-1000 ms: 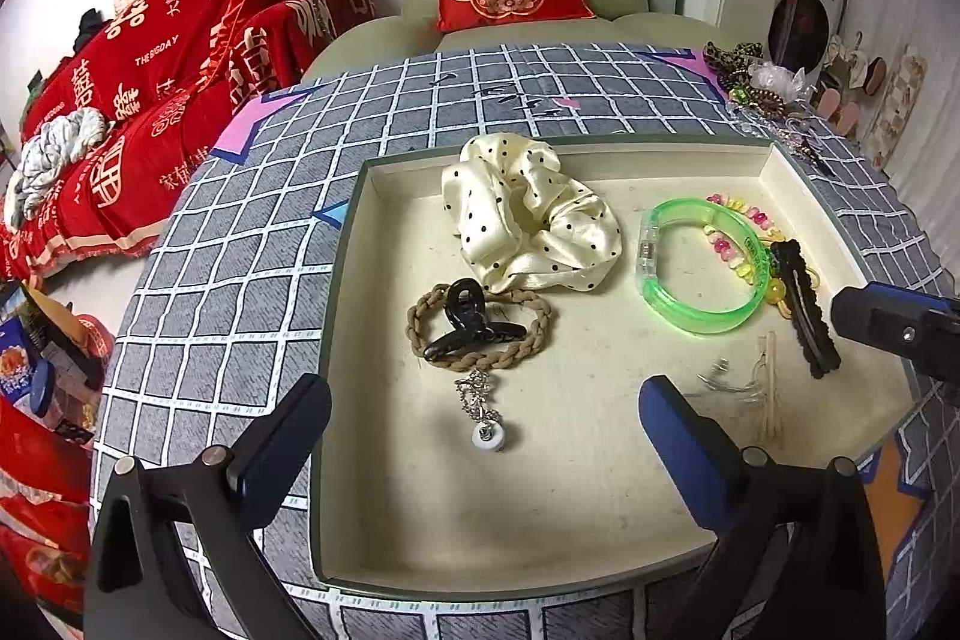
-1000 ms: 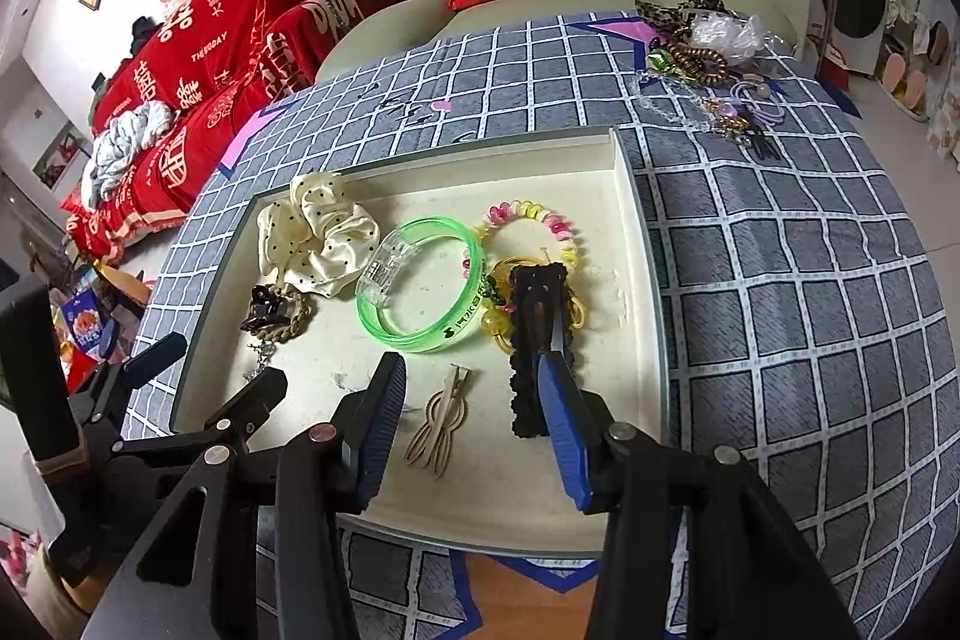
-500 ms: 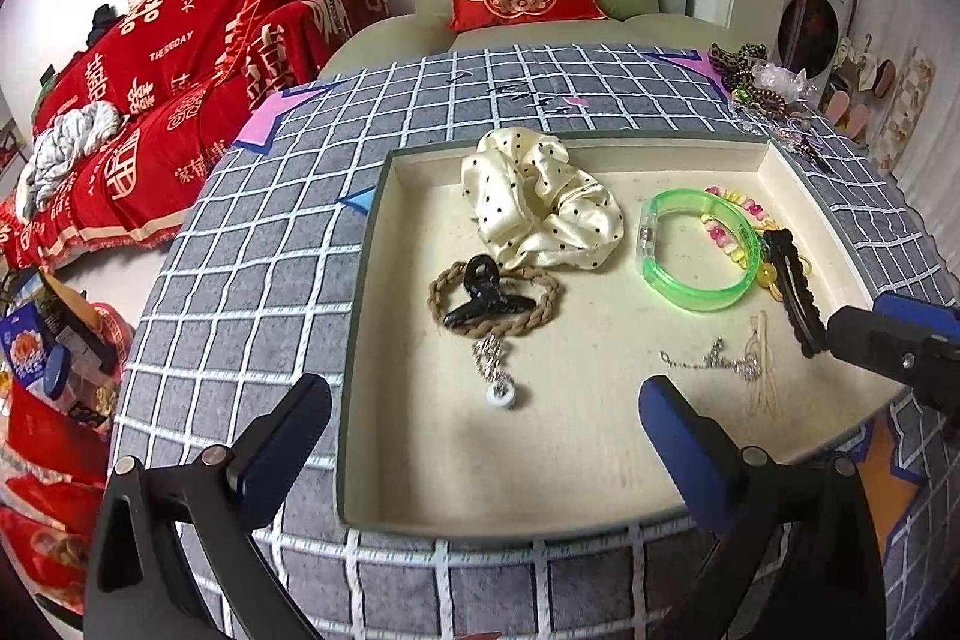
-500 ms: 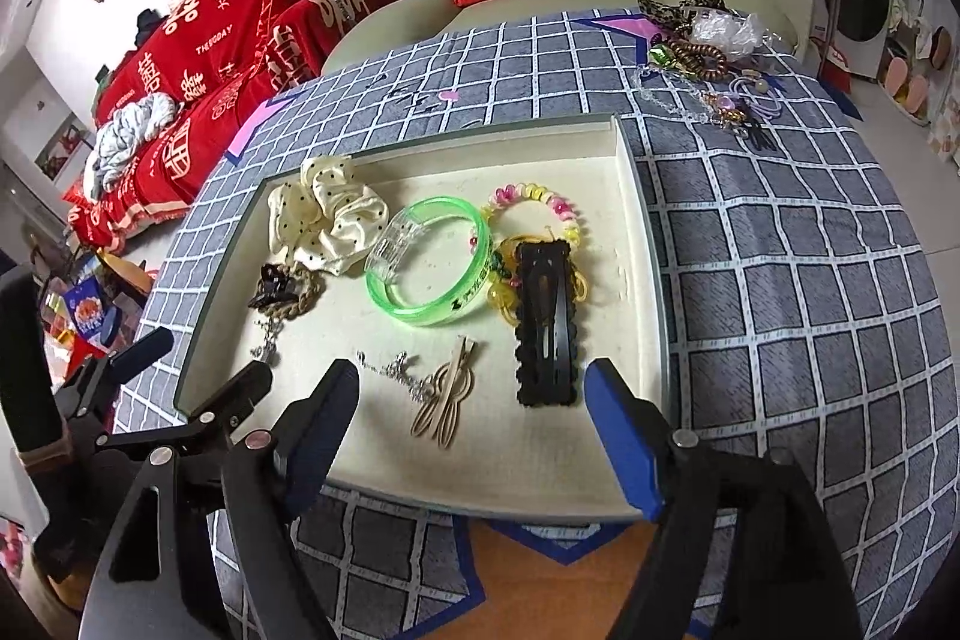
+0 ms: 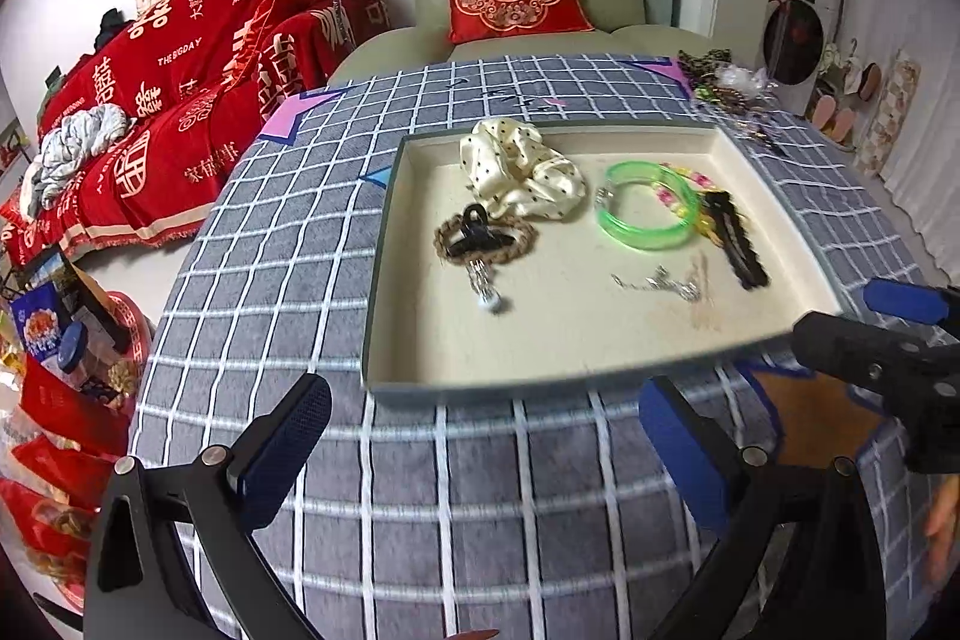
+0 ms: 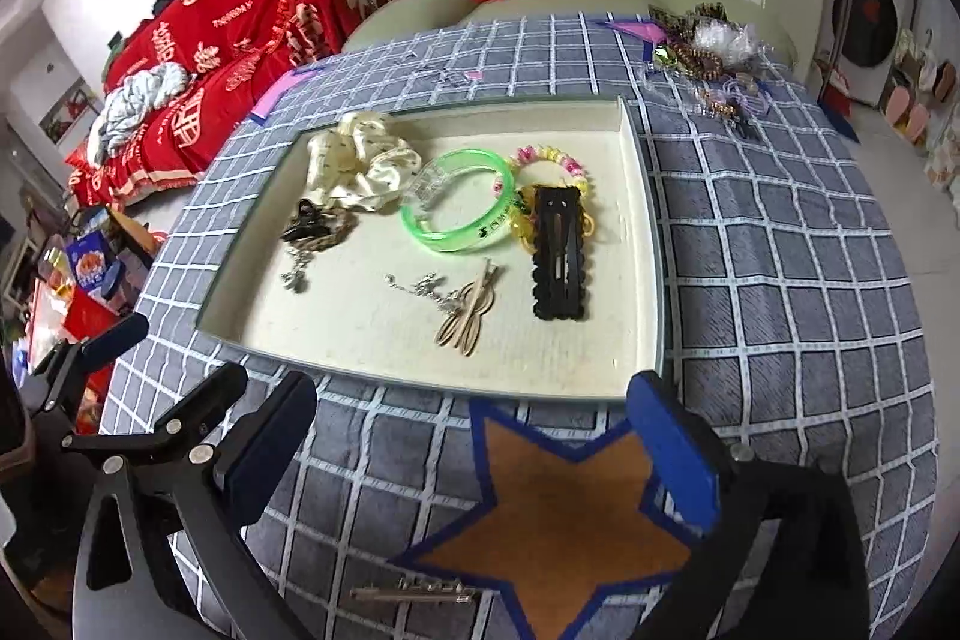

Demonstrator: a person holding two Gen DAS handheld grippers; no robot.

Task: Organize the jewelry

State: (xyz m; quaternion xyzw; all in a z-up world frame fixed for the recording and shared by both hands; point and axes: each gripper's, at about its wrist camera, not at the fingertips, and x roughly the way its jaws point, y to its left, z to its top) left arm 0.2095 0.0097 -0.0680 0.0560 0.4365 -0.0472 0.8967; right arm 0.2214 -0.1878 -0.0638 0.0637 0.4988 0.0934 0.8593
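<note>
Right tool (image 6: pixel 474 436) just opened (empty), black hair clip (image 6: pixel 559 261) lengthwise toward sofa

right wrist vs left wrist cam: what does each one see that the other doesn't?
Right wrist only: orange star patch on the cloth, with a silver hair clip at its near edge.

Left wrist only: part of a hand at the frame's right edge.

Both: tray with green bangle, polka-dot scrunchie and black snap clip; left gripper and right gripper, both with jaws wide and empty.
</note>
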